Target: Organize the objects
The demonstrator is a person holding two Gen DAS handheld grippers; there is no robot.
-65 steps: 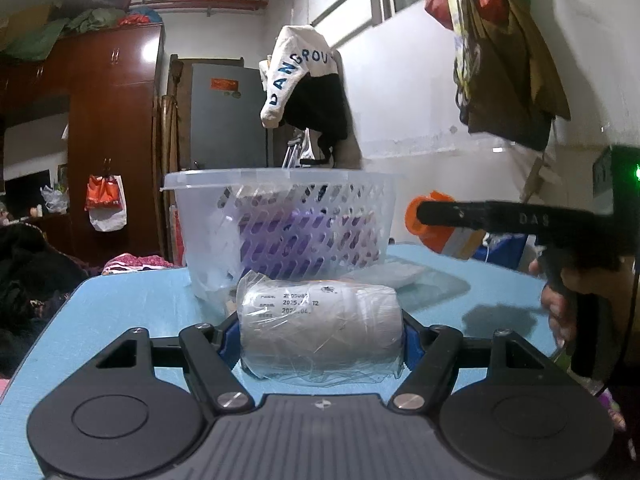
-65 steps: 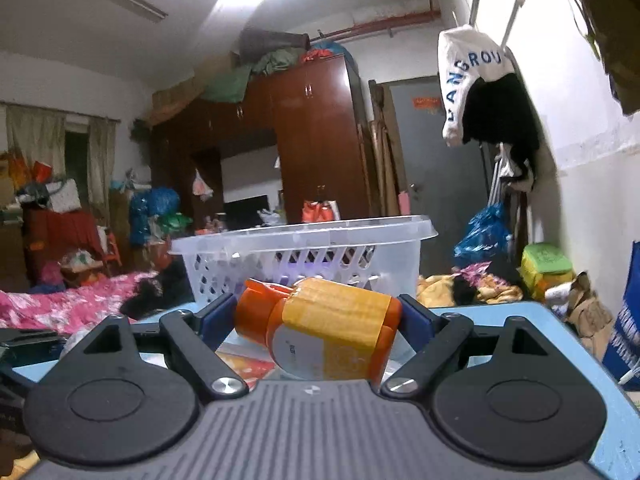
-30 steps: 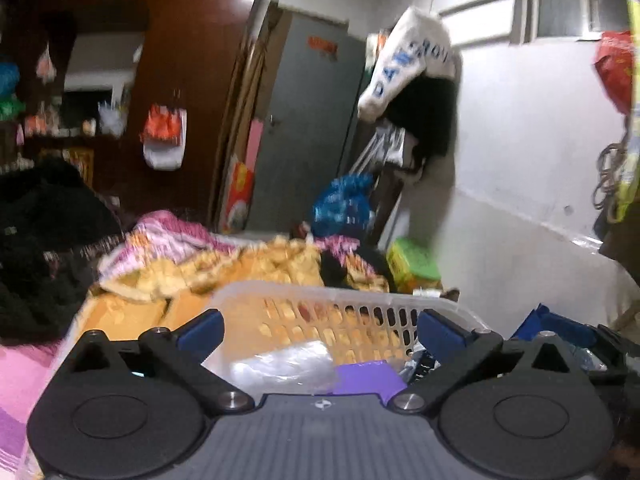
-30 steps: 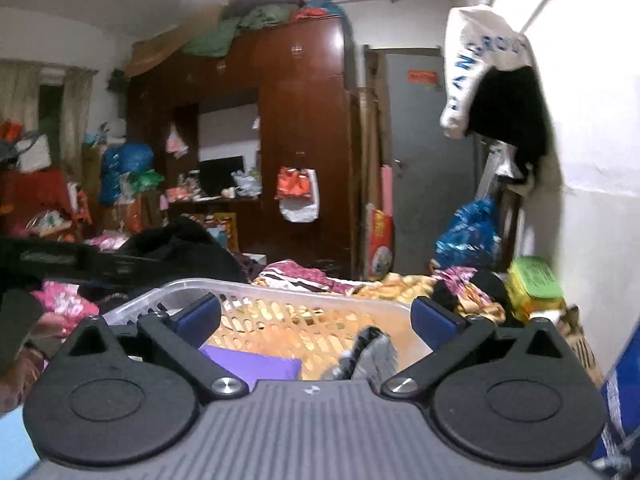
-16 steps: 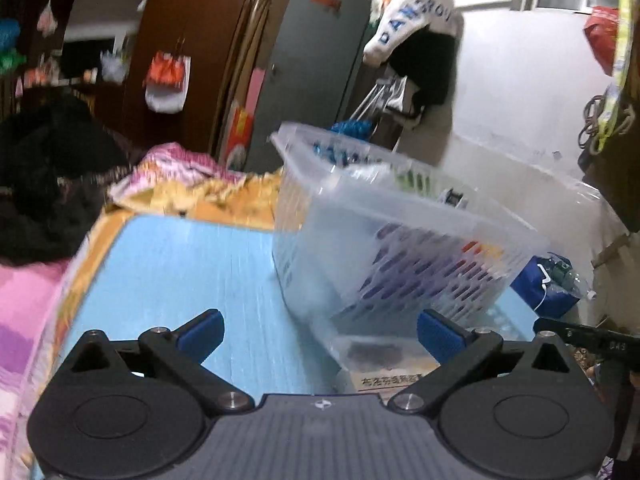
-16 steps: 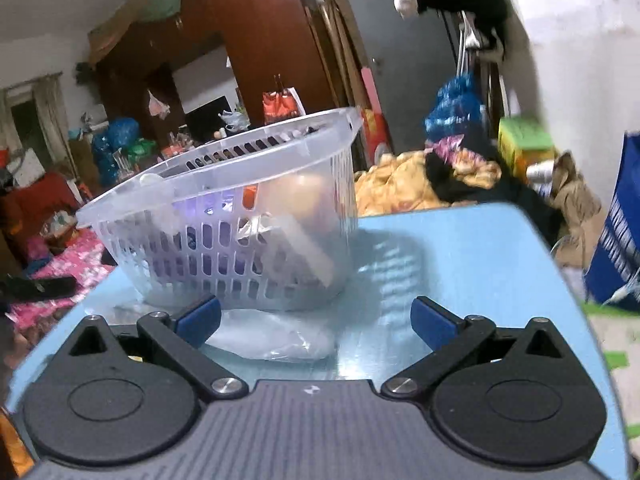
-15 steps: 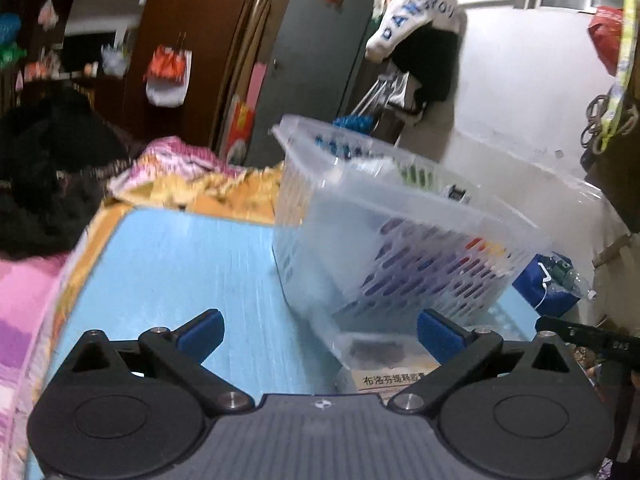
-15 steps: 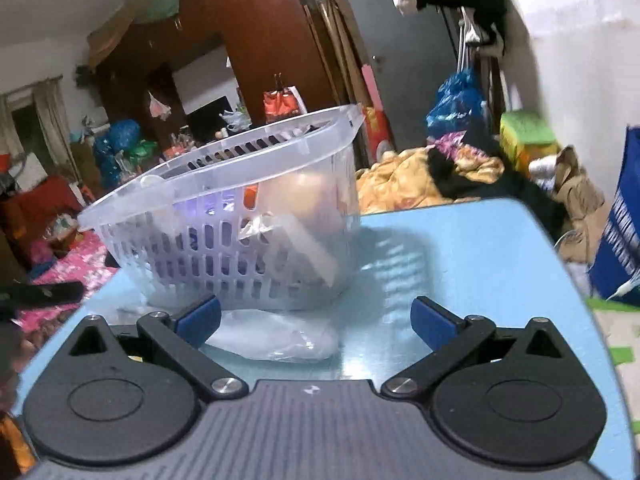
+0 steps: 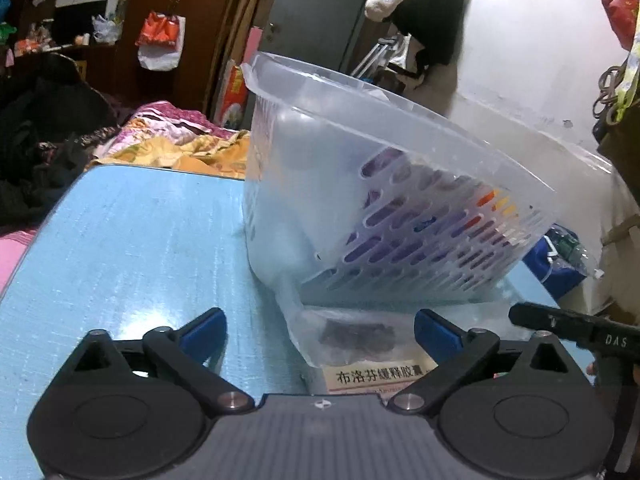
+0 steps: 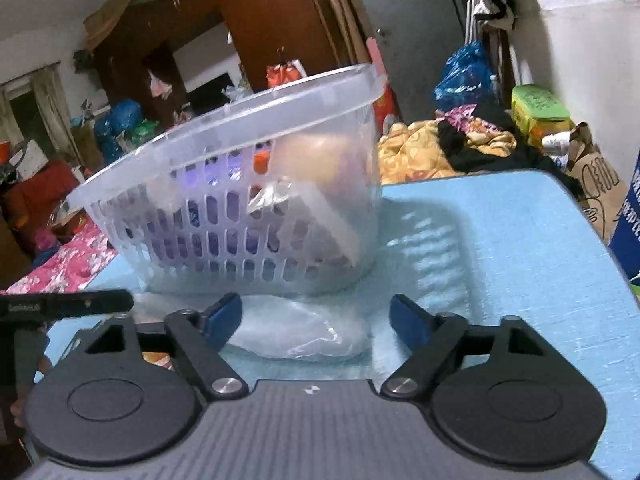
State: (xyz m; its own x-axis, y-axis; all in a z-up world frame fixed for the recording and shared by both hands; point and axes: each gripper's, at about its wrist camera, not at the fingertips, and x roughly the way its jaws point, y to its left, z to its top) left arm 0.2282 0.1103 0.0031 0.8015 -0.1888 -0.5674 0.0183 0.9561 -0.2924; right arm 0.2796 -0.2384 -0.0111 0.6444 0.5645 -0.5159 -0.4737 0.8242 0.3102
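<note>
Now both claws emptied: wrapped roll and orange bottle sitting inside translucent perforated plastic basket (image 9: 400, 184) on blue table (image 9: 132, 240). Left claw (image 9: 320, 334) closing around clear medicine packet (image 9: 360, 344); right claw (image 10: 316, 320) narrowing around crinkled clear bag (image 10: 296, 332), neither gripped yet.

clear slotted basket (image 9: 420, 184), lt blue table (image 9: 140, 240)

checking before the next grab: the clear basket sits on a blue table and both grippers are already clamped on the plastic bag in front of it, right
Not clamped. In both wrist views the left gripper and right gripper have jaws closing around the plastic bag without pressing it. The clear basket does sit on the blue table.
</note>
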